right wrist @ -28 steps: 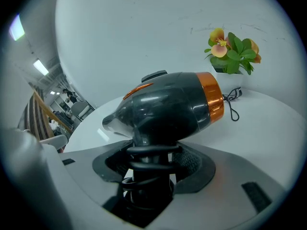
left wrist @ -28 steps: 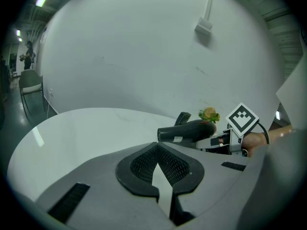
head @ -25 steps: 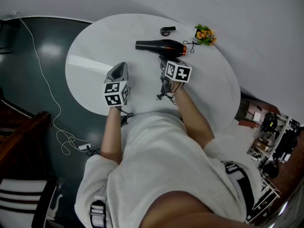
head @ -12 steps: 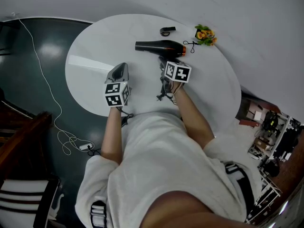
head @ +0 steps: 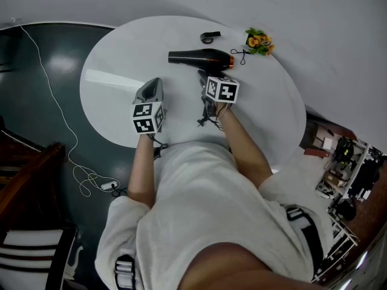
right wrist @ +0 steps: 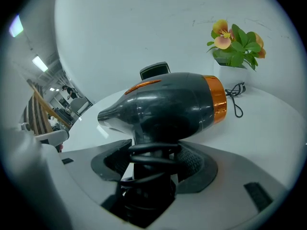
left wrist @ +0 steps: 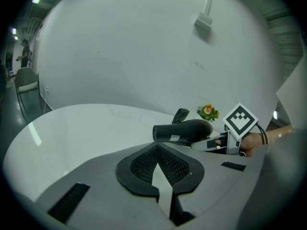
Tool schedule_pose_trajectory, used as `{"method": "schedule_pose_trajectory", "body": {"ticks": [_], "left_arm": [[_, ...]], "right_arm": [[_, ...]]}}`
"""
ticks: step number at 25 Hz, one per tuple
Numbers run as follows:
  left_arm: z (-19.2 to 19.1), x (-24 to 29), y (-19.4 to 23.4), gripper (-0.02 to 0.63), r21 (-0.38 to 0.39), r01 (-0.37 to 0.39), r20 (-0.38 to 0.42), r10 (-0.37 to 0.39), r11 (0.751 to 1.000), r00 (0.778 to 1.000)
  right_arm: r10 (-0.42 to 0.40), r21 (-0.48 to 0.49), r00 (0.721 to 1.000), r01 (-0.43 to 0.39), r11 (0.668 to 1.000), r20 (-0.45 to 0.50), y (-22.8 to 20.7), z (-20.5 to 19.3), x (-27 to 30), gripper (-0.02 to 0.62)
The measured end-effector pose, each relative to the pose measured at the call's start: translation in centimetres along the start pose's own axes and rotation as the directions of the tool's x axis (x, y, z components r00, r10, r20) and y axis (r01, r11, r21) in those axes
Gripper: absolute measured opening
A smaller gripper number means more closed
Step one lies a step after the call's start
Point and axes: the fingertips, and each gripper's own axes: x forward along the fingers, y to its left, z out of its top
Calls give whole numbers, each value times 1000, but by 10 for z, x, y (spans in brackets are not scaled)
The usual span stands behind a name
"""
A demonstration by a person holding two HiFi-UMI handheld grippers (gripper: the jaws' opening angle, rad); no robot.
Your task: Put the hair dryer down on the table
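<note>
A black hair dryer (head: 202, 58) with an orange band lies across the far side of the round white table (head: 121, 53), nozzle pointing left. Its handle, wrapped in black cord, points back toward me. My right gripper (head: 205, 77) has that handle (right wrist: 151, 152) between its jaws; the jaws are opening, and the pads still touch the cord-wrapped handle. In the left gripper view the hair dryer (left wrist: 184, 130) shows low over the table top. My left gripper (head: 154, 83) hovers over the table to the left, jaws together and holding nothing.
A small white pot of flowers (head: 259, 42) stands at the table's far right edge, a thin black cord beside it. A small black object (head: 210, 37) lies behind the dryer. A white cable (head: 60, 119) trails on the dark floor at left. The wall is close behind the table.
The right gripper and the hair dryer have shifted slightly left and away from me. The left gripper has stayed put.
</note>
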Motion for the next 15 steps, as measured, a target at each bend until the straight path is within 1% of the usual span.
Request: {"method": "schedule_pose_trajectory", "body": {"ticks": [5,10,15], "left_arm": [[-1,0,-5,17,4,5,-6,-5,1000,1000],[-2,-2,-10,17,9,7,-8,-7,1000,1000],[-4,-2,-17,17,8,11,-10,-11,1000,1000]], "right_arm": [[34,27,999,-34,999,18,4,-3,-2,302],[50,42,998,-51,998,23,4,-6,-5,307],[50,60,999,-50,997,10,2,-13,-11,308]]}}
